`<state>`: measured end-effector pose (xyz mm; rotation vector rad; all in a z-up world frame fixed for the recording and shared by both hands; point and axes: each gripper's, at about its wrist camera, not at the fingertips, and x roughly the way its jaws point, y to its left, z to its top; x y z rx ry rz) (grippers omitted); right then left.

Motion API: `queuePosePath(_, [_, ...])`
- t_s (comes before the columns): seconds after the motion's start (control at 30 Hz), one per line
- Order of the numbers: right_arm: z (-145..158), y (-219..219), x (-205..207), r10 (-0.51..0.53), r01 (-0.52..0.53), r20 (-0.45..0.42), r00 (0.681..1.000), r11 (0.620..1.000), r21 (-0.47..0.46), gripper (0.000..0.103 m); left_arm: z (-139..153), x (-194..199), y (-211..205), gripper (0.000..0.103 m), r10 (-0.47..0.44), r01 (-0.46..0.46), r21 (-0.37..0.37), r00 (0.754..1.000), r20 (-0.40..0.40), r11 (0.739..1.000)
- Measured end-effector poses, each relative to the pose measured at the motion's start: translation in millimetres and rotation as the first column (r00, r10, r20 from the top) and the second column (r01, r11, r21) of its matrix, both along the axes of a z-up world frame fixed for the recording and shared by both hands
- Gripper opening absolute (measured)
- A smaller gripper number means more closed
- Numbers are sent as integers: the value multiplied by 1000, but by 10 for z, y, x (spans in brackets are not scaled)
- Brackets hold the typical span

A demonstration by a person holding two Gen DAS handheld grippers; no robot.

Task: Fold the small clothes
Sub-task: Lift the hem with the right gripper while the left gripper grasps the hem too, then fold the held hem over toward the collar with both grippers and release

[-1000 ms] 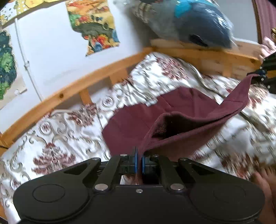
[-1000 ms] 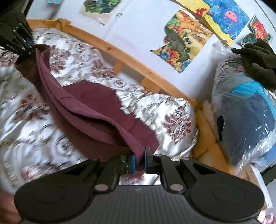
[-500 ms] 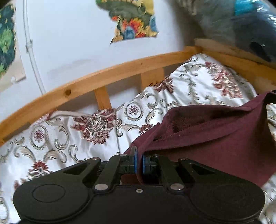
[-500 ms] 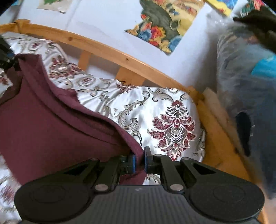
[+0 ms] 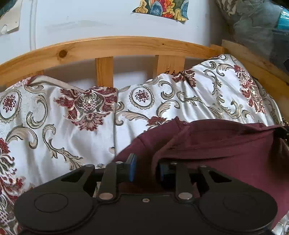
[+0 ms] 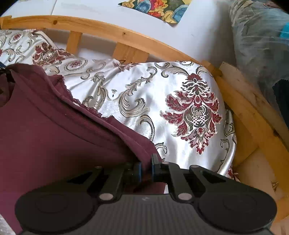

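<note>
Two tongs low over the bed. Left tongs (image 5: pixel 145 170) spread apart, blue pads (image 5: pixel 133 170) wide of each other, maroon cloth bunched in the gap but not squeezed. Right tongs (image 6: pixel 146 169) drawn nearly together, pinching a fold at the corner of the maroon garment (image 6: pixel 45 126).

Garment (image 5: pixel 225 142) lying doubled on the bedspread, upper layer folded over lower, thick hem running diagonally in the right wrist view. Raw, frayed edge (image 6: pixel 84 106) of the lower layer peeking out beside the hem. Far corner of the fabric reaching the other black tool at the left edge of the right wrist view.

Beyond the garment: silvery satin bedspread (image 5: pixel 59 115) with red damask medallions (image 6: pixel 195 117) and grey scrolls, rumpled.

Farther back: pine bed rail (image 5: pixel 115 47) with upright slats, curving round the mattress. White wall (image 5: pixel 90 19) behind it, bright painted paper (image 5: pixel 162 9) stuck on, lower edge only visible. Far right: bulky bundle in clear plastic (image 6: pixel 260 36), grey and blue inside.
</note>
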<state>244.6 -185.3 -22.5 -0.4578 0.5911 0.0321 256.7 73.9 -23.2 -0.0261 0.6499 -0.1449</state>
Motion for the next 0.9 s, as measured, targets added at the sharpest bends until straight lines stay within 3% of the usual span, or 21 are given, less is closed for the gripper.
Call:
queuePosePath(0.03, [-8, 3, 10, -1, 1, -3, 1000, 1000, -6, 12, 6, -5, 12, 39, 2, -2, 3, 1000, 6, 1000])
queuePosePath(0.1, [-24, 0, 42, -5, 5, -4, 1000, 1000, -14, 12, 35, -46, 44, 59, 16, -16, -5, 999, 29, 1000])
queuePosePath(0.2, [-57, -29, 95, -30, 30, -10, 999, 1000, -2, 12, 102, -117, 164, 76, 12, -4, -98, 997, 75, 995])
queuePosePath(0.3, [-109, -43, 168, -44, 44, -26, 999, 999, 8, 13, 117, -102, 241, 80, 1, 10, -174, 998, 63, 985])
queuePosePath(0.47, [-90, -45, 209, -56, 56, -34, 998, 998, 19, 13, 35, -70, 238, 82, 13, -7, -156, 999, 39, 988])
queuePosePath(0.63, [33, -91, 147, -79, 80, -37, 996, 996, 25, 13, 24, -30, 442, 85, 8, -14, -325, 1000, -20, 946])
queuePosePath(0.8, [8, -45, 158, -86, 84, -67, 994, 996, -26, 13, 130, -95, 332, 87, -22, 24, -258, 1000, 13, 966])
queuePosePath(0.9, [-35, -79, 196, -94, 93, -82, 992, 996, -13, 13, 168, -107, 368, 87, -14, 15, -313, 1000, 7, 950])
